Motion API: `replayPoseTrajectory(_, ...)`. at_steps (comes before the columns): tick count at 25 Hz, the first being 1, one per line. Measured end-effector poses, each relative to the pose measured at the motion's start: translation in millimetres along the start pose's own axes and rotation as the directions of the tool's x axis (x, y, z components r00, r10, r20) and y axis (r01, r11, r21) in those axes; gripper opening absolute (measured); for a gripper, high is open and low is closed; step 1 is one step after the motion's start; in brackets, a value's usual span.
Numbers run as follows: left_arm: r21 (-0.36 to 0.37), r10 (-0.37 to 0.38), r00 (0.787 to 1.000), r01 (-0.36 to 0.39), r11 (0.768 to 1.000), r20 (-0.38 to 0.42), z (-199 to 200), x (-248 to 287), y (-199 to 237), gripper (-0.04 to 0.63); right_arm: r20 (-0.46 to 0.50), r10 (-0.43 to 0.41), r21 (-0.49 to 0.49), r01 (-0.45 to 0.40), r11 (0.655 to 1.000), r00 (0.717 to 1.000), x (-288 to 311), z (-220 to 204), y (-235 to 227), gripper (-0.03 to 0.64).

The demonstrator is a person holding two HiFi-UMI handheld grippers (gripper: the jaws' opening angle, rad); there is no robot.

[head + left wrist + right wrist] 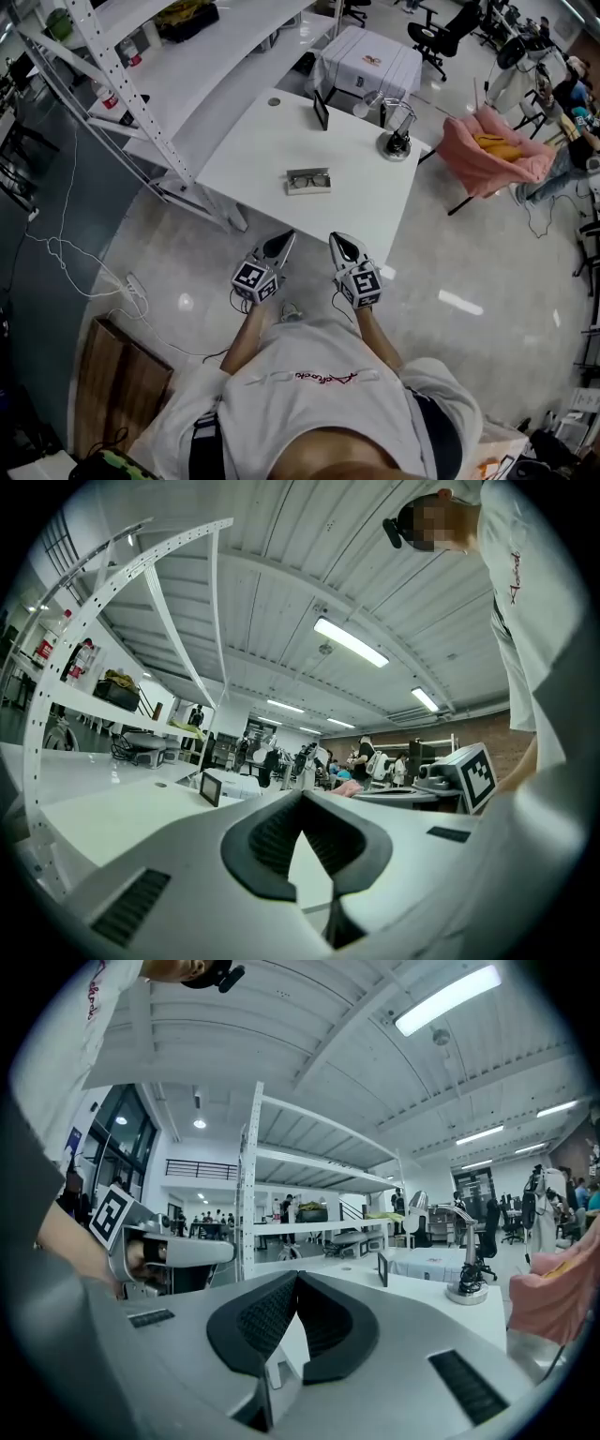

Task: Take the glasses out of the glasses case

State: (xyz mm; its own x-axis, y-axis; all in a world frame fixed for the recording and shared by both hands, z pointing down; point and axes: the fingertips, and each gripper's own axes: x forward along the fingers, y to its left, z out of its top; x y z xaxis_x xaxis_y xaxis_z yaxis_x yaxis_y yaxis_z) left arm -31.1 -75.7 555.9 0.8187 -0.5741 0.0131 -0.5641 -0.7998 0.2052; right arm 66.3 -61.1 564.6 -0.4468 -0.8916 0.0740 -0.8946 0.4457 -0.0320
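The glasses case [308, 180] lies open and flat near the middle of the white table [253, 150], with a pair of dark-framed glasses inside it. Both grippers are held side by side over the floor, just short of the table's near edge, and point level toward it. My left gripper [286, 237] is shut with nothing in it, its pads [281, 832] meeting at the tip. My right gripper [337, 239] is likewise shut and empty, pads [272, 1312] together. The jaws hide the case in both gripper views.
A small upright screen [321, 110] and a desk lamp on a black base [397, 141] stand at the table's far side. A pink chair [492, 150] is at the right and a metal shelving rack [141, 103] at the left. A power strip [136, 291] lies on the floor.
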Motion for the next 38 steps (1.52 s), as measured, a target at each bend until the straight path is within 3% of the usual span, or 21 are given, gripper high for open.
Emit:
replayPoseTrajectory(6, -0.021, -0.024, 0.999, 0.024, 1.000, -0.022, -1.1, 8.2, 33.9, 0.026, -0.012, -0.016, 0.002, 0.016, 1.000, 1.000, 29.8, -3.7, -3.2, -0.003)
replayPoseTrajectory(15, -0.058, -0.026, 0.999, 0.024, 0.998, -0.041, -13.5, 25.2, 47.7, 0.026, -0.053, -0.013, 0.027, 0.014, 1.000, 0.998, 45.6, -22.0, -16.7, -0.003)
replayPoseTrajectory(23, -0.097, 0.025, 0.999, -0.029, 0.995, -0.045, -20.4, 43.2, 74.2, 0.026, -0.056, 0.048, 0.033, -0.046, 0.998, 0.997, 85.8, -23.5, -27.9, -0.003)
replayPoseTrajectory(38, -0.056, 0.109, 0.994, -0.109, 0.992, -0.010, 10.3, 127.5, 144.8, 0.026, -0.029, 0.134, 0.030, -0.133, 0.991, 0.991, 170.0, -7.7, -93.1, -0.003)
